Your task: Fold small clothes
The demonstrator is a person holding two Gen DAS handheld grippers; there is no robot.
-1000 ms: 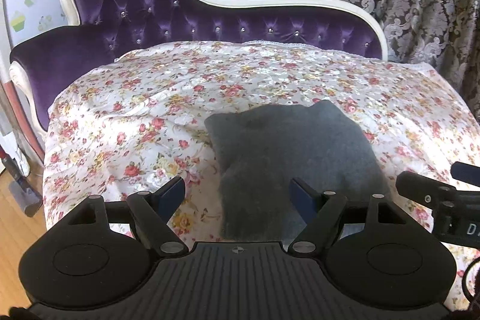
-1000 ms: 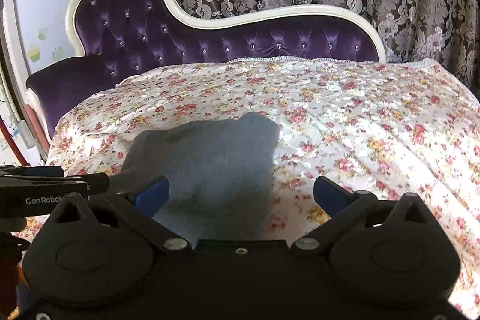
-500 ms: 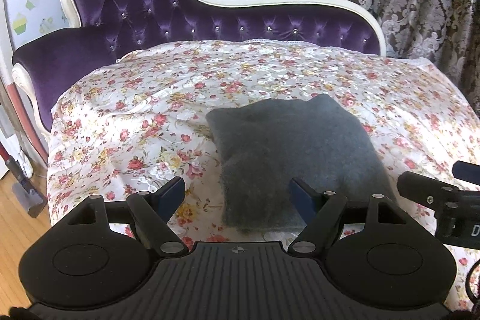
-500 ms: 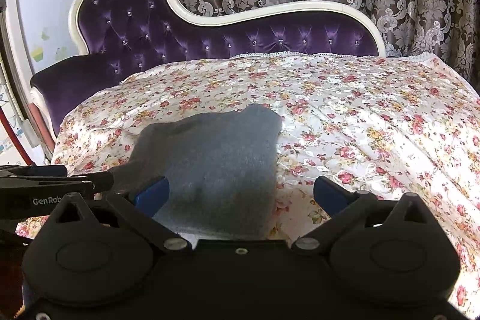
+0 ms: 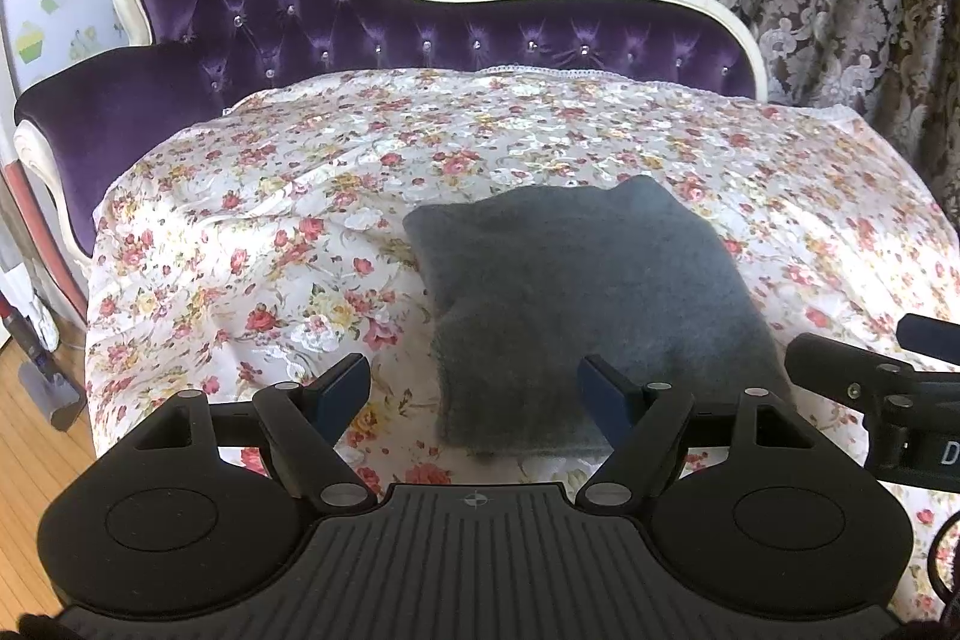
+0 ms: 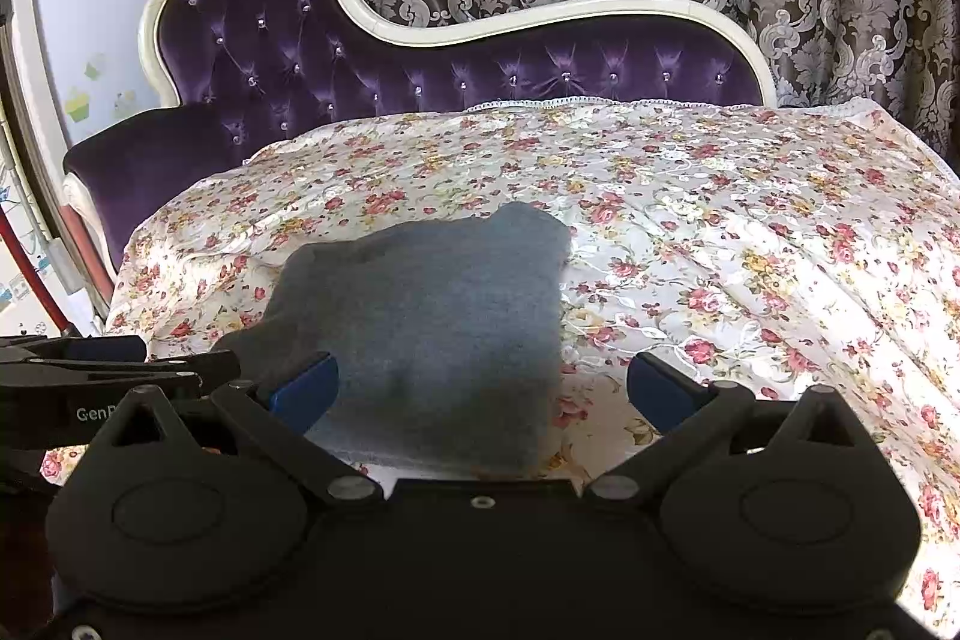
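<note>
Claws: your left claw (image 5: 474, 388) and right claw (image 6: 483, 391) both gape wide, gripping nothing.
Garment: folded grey cloth (image 5: 591, 304) lies just ahead of both claws, on the floral-covered sofa (image 5: 240, 232).

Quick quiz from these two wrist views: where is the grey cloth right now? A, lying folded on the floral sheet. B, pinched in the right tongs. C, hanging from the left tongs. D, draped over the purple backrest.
A: the grey cloth lies as a folded pad on the floral sheet, no tongs touching it.
</note>
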